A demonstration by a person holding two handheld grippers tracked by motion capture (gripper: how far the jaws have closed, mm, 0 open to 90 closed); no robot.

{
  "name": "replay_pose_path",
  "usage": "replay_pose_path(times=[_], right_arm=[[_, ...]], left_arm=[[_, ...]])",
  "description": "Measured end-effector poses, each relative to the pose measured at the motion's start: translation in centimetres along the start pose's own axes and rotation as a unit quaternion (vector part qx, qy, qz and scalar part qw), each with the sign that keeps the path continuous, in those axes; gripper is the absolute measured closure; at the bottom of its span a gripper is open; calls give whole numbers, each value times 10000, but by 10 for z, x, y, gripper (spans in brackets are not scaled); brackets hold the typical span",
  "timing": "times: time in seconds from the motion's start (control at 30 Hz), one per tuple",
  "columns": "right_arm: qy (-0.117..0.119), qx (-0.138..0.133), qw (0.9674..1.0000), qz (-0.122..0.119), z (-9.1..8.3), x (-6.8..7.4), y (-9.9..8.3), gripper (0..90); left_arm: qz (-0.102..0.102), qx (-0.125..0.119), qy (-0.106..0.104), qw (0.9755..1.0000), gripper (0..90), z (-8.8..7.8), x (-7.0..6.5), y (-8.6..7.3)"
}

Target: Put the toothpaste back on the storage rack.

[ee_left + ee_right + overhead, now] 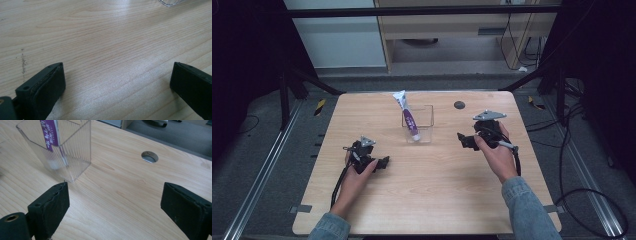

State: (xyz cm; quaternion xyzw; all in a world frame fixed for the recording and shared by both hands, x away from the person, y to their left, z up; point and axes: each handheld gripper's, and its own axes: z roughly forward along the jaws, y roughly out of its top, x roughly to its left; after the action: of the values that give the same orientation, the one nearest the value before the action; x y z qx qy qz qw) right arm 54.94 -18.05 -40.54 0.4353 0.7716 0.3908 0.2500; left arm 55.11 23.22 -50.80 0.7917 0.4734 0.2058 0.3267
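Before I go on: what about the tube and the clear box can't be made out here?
- Tube: right gripper view's top edge cuts it off.
- Tube's print: too small in the high view.
- Tube's cap: blurred behind the ribbed clear box.
- Clear box: left gripper view's top edge leaves just a corner.

Wooden table point(427, 200); round hole point(459, 105) near far edge.

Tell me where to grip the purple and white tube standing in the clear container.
Probably grip the tube on its flat crimped upper end, which leans out above the clear container's rim. Come from above with the right gripper, which is open and nearer; the container walls block the lower body.
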Motion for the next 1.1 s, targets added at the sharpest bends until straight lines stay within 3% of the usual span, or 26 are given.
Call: replay_pose_path(times=[0.3,0.63,1.1], right_arm=[[-116,68,9998,138,-9,-13,-21,88],[-320,342,9987,198,-12,-31,-45,82],[-338,667,9970,190,-1,-34,-74,71]], left_arm=[[-5,-3,0,10000,0,0,0,0],[3,-2,5,10000,0,0,0,0],[-1,-4,8,10000,0,0,0,0]])
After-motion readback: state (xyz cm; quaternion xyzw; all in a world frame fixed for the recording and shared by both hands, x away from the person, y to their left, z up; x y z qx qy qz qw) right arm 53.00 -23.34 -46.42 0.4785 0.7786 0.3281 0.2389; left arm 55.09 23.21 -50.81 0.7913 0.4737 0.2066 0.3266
